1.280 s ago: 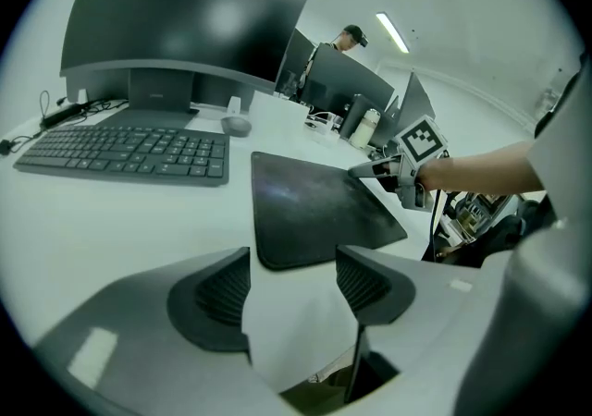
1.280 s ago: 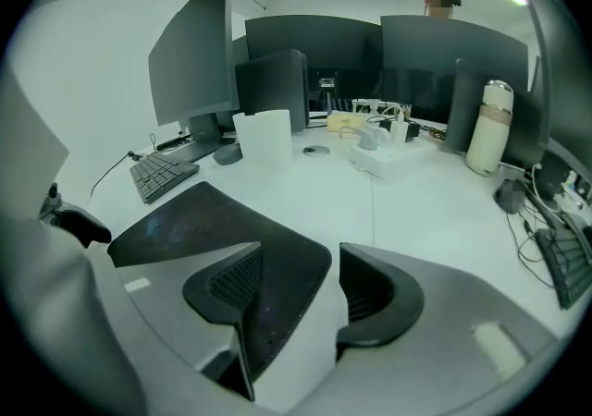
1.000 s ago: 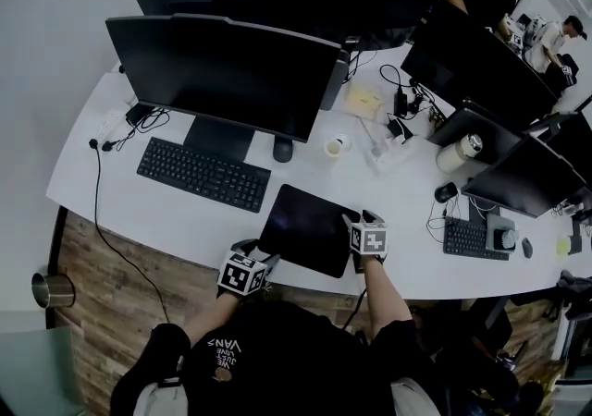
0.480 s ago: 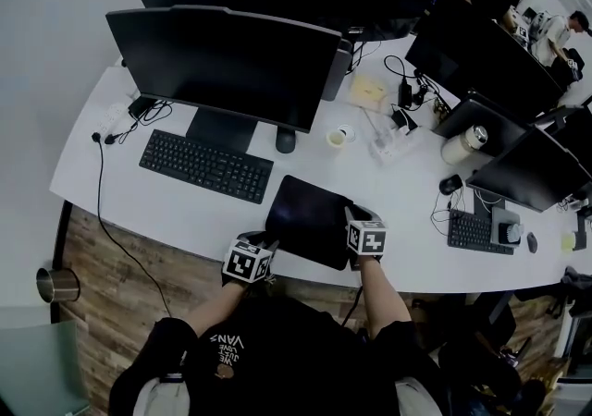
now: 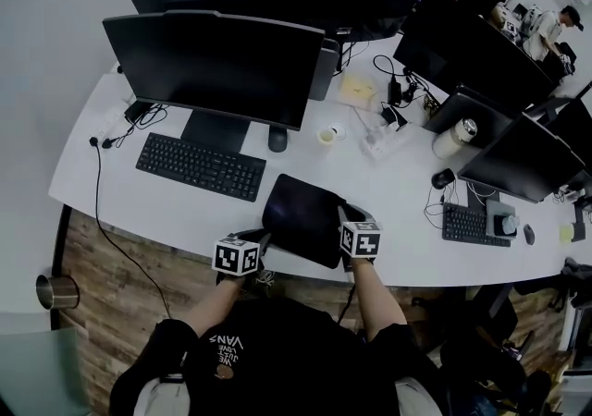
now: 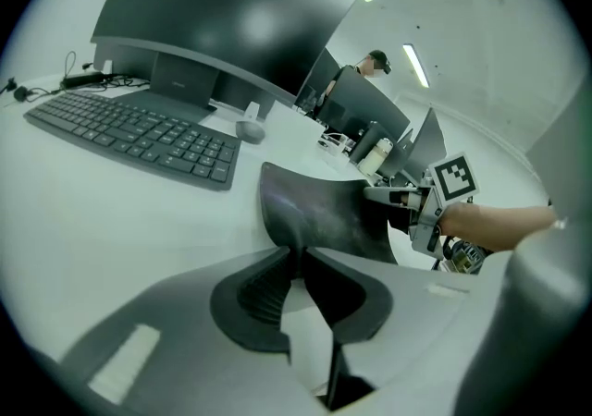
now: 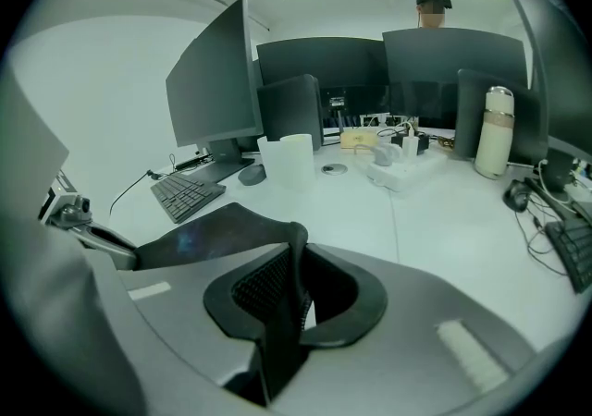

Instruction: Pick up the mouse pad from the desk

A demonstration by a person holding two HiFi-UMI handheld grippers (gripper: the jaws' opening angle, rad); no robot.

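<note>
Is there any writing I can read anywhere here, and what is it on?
"VANS": on the person's black shirt, seen upside down.
Smaller print beside it: too blurred to read.
Keyboard keys: too small to read.
Marker cubes: square patterns only, no words.

I'm seeing a black mouse pad (image 5: pixel 303 218) with a faint bluish sheen, white worktop (image 5: pixel 185 211), black keyboard (image 5: pixel 200 167), black-and-white square markers on left gripper (image 5: pixel 262 240) and right gripper (image 5: pixel 344 219), brown wood-grain floor (image 5: pixel 111 285)
</note>
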